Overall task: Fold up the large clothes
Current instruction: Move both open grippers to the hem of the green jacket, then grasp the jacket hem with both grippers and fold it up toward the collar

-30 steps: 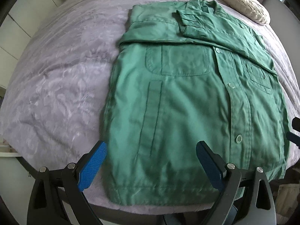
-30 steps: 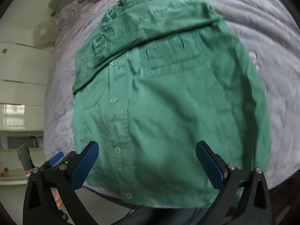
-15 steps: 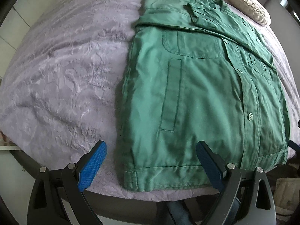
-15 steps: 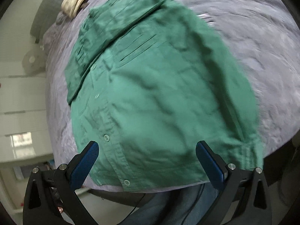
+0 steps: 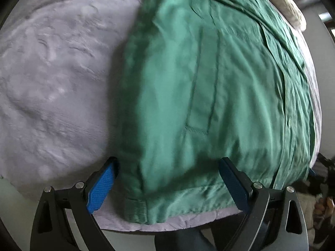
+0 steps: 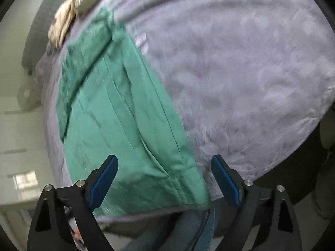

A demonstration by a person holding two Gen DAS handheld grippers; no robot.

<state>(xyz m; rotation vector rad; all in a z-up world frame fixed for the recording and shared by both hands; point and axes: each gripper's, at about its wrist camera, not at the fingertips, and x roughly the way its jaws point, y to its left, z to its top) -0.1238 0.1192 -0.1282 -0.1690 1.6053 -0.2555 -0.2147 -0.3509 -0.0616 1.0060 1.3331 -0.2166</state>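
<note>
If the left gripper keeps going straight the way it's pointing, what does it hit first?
Most likely the green shirt: its hem corner lies between the open fingers of the left gripper, spread on the grey blanket. Blur makes depth uncertain.

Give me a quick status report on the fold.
Left gripper open, right gripper open, both empty. Green shirt flat on the grey blanket, each gripper at a hem corner. Nothing blocking.

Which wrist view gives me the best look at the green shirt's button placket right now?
The left wrist view: the green shirt fills the frame, its placket and one button visible at right. The right wrist view shows mainly the shirt's other side edge and hem corner, blurred, with one faint button near the hem.
</note>
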